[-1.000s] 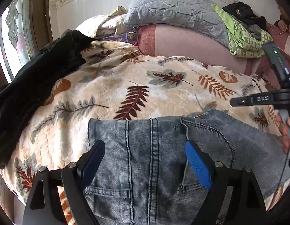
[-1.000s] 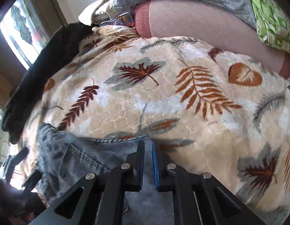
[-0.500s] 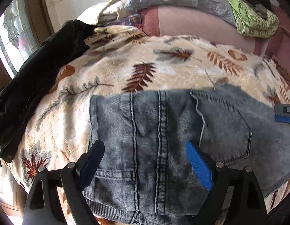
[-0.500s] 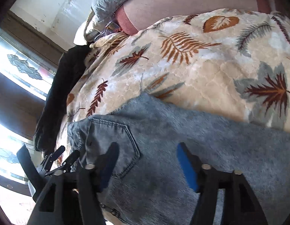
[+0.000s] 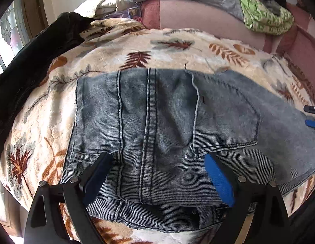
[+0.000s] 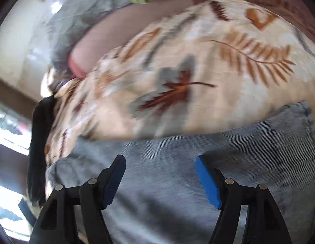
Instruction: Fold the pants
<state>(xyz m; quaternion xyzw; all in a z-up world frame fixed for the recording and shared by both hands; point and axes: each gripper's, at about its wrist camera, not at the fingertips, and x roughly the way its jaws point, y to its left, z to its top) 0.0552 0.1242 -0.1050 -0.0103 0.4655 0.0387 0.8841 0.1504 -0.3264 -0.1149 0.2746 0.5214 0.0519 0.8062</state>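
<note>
Released since a second ago: right gripper (image 6: 160, 180) now spread wide, left gripper (image 5: 157, 180) likewise agape, both above folded grey-blue pants (image 5: 167, 122), back pocket up.

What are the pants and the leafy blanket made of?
The pants look like faded grey-blue denim: fine diagonal ribbing, thick double-stitched seams, a sewn-on back pocket. The leafy blanket seems to be soft plush fleece, matte and fuzzy with a puckered surface; the exact fibre cannot be told.

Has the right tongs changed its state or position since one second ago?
Yes. The right tongs was shut at the jeans edge; now open, farther from the leaf blanket.
</note>
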